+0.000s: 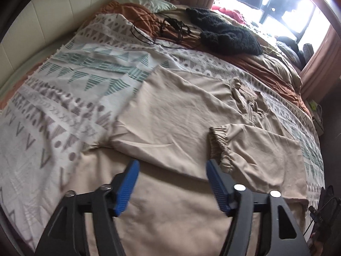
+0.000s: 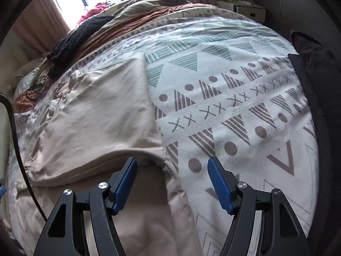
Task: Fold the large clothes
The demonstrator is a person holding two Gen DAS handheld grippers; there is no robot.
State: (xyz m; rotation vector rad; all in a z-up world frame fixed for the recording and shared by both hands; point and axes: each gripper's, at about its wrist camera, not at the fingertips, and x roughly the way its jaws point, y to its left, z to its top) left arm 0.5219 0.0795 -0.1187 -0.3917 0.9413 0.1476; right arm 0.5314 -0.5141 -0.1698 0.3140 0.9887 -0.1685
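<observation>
A large beige jacket (image 1: 170, 115) lies spread on the patterned bedspread (image 1: 64, 89). Its zip collar (image 1: 248, 104) points to the far right, and one sleeve with an elastic cuff (image 1: 219, 147) is folded across the body. My left gripper (image 1: 172, 166) is open and empty just above the jacket's near part, with its right finger next to the cuff. In the right wrist view the jacket (image 2: 102, 111) lies left of centre. My right gripper (image 2: 172, 164) is open and empty over the jacket's right edge and folded corner (image 2: 164, 160).
A black knitted garment (image 1: 230, 36) and black cables (image 1: 170, 27) lie on an orange blanket (image 1: 266, 68) at the far side. A pillow (image 1: 147, 2) sits by the headboard. A dark garment (image 2: 313, 81) hangs at the bed's right edge. A white box (image 2: 245, 6) stands beyond.
</observation>
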